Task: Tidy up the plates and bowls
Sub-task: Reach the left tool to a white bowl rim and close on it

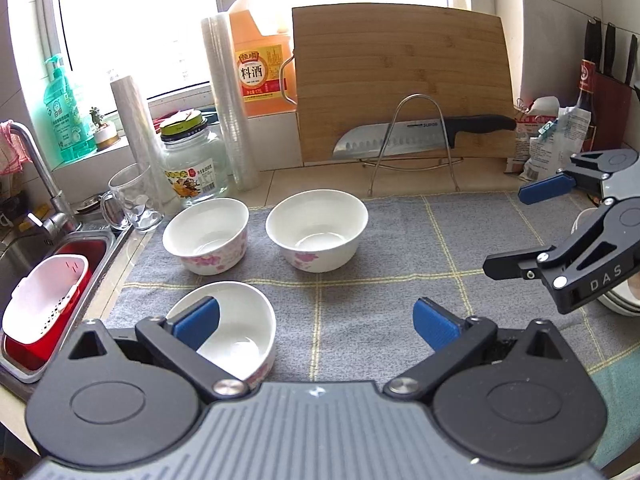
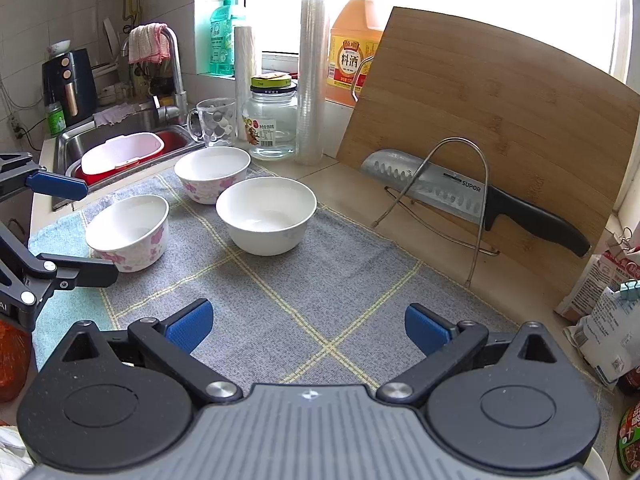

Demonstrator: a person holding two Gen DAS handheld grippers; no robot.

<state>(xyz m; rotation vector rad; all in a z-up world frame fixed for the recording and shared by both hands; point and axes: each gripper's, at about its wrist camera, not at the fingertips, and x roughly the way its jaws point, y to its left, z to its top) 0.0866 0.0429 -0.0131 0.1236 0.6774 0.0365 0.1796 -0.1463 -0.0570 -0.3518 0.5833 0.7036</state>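
Three white bowls with pink flowers stand on a grey checked mat (image 1: 380, 248). In the left wrist view the near bowl (image 1: 240, 332) sits just under my left finger, with the far-left bowl (image 1: 206, 234) and the far-right bowl (image 1: 318, 234) behind. My left gripper (image 1: 316, 326) is open and empty above the mat. My right gripper (image 2: 306, 326) is open and empty over the mat; it shows at the right in the left wrist view (image 1: 516, 232). The right wrist view shows the same bowls: near-left (image 2: 128, 232), far (image 2: 212, 172), middle (image 2: 266, 214). Stacked white plates (image 1: 618, 304) peek out behind the right gripper.
A bamboo cutting board (image 1: 400, 80) leans at the back, with a knife (image 1: 420, 136) on a wire rack (image 1: 414, 152). A glass jar (image 1: 192, 160), a mug (image 1: 128, 200), bottles and rolls stand at the back left. A sink (image 1: 36, 256) with a red basin lies left. Bags (image 2: 604, 300) lie right.
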